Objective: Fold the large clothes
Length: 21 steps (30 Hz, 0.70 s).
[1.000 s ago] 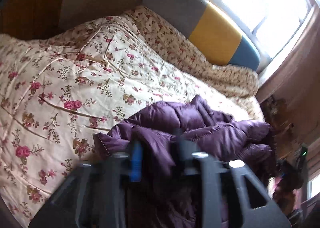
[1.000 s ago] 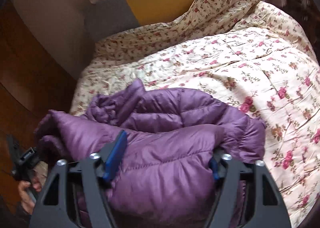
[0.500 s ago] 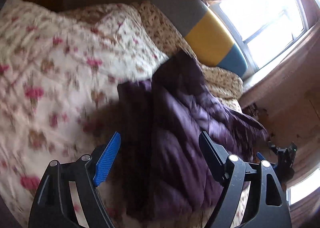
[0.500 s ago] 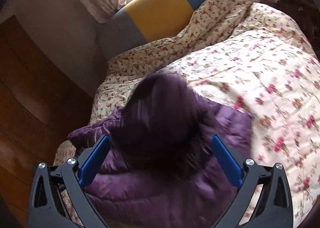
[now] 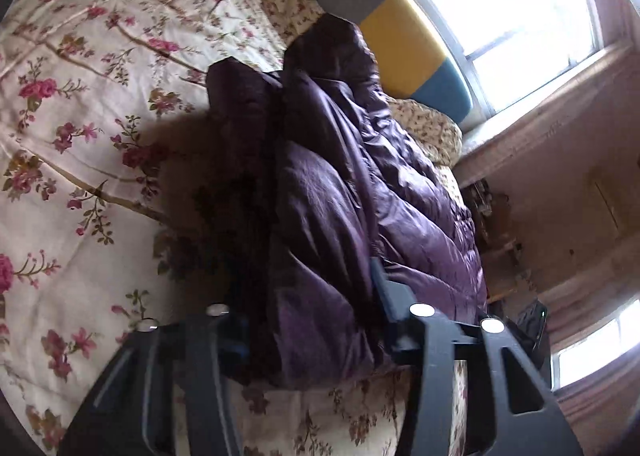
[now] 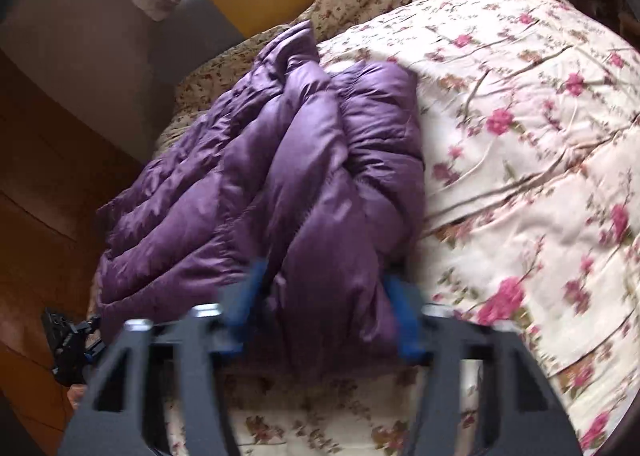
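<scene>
A purple quilted down jacket lies in a long bundle on the floral quilt, running from the near edge toward the headboard. In the right wrist view the jacket shows puffy folds stacked on each other. My left gripper is closing, and the jacket's near end bulges between its fingers, pressed from both sides. My right gripper is closing too. Its blue pads squeeze a thick fold at the jacket's near edge.
The floral quilt covers the whole bed. A grey, yellow and blue headboard stands at the far end under a bright window. Brown wooden panels run along the bed's side. A small black device shows beside the bed.
Both grippers let go of the jacket and opened wide. The jacket dropped flatter and longer on the quilt. Both pairs of jaws have now come down and closed on its near edge.
</scene>
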Tool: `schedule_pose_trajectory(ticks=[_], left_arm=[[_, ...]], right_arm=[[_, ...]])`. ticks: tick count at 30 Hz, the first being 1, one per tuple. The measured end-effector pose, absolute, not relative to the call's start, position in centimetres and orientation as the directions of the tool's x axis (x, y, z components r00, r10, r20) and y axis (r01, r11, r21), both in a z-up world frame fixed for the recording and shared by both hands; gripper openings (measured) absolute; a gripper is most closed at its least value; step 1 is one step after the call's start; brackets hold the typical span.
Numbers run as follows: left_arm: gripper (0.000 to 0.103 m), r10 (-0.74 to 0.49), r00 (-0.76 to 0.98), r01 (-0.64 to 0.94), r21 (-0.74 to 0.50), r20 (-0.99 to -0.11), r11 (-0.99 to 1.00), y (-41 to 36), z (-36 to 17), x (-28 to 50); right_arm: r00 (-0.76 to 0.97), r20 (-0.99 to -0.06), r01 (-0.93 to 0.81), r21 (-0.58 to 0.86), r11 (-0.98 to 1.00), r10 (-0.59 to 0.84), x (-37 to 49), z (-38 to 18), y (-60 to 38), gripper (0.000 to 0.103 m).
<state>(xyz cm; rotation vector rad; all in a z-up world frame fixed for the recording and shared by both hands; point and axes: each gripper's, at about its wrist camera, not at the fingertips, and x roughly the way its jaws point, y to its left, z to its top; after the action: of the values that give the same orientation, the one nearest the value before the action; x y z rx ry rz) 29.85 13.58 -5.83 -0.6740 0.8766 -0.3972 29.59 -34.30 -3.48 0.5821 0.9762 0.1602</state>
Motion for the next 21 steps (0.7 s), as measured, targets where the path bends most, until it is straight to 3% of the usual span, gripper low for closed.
schedule_pose_trajectory(ticks=[1,4,21], left_arm=[[0.034,-0.577,0.585,0.058,-0.681,-0.569,0.73,13.6,-5.7,29.7],[0.03,-0.58,0.58,0.088,-0.663,-0.572,0.743,13.5,-5.1,28.1],[0.03,-0.565,0.55,0.107,-0.619,-0.615,0.778,15.9,-4.5,8.6]], right_arm=[[0.563,-0.731,0.114,0.53,0.841,0.384,29.2,-3.0,-34.2,0.022],[0.555,-0.741,0.076,0.498,0.864,0.378,27.5,-1.5,-33.6,0.017],[0.458,-0.777,-0.03,0.471,0.882,0.431,7.2,0.8,-34.8,0.017]])
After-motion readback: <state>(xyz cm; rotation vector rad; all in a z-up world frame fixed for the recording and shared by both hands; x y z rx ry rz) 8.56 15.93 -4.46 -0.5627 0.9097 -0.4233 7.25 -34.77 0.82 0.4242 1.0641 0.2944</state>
